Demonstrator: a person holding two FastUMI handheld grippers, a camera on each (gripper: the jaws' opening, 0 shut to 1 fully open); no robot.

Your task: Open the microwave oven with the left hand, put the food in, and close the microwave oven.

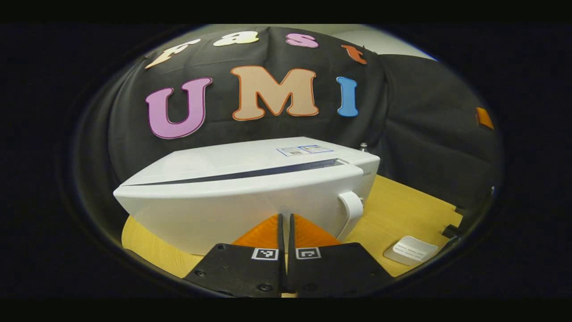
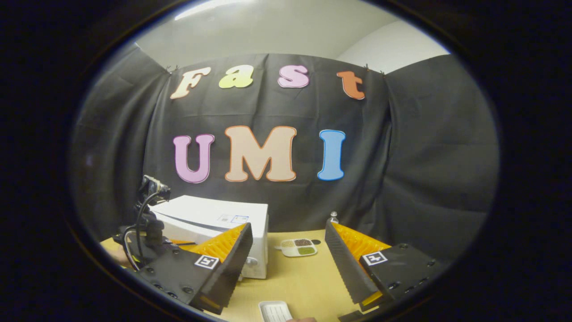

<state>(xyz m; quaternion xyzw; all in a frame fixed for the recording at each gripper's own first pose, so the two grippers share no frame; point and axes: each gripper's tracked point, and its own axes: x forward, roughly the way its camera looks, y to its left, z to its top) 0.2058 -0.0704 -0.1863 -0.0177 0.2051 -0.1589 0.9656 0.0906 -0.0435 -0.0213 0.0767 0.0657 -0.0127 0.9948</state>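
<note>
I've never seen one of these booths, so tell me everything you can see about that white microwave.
The microwave oven is a glossy white box, plastic or painted metal by its look, standing upright on the yellow wooden table before the black cloth. Its door is nearly shut, a dark slit showing along its top edge. A curved white handle sits at the door's right side. A sticker lies on top. The left gripper, fingers together, points at the door.

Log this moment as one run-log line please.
left tool: shut, at microwave door | door: slightly ajar | right tool: open, empty | food dish: on table
</note>
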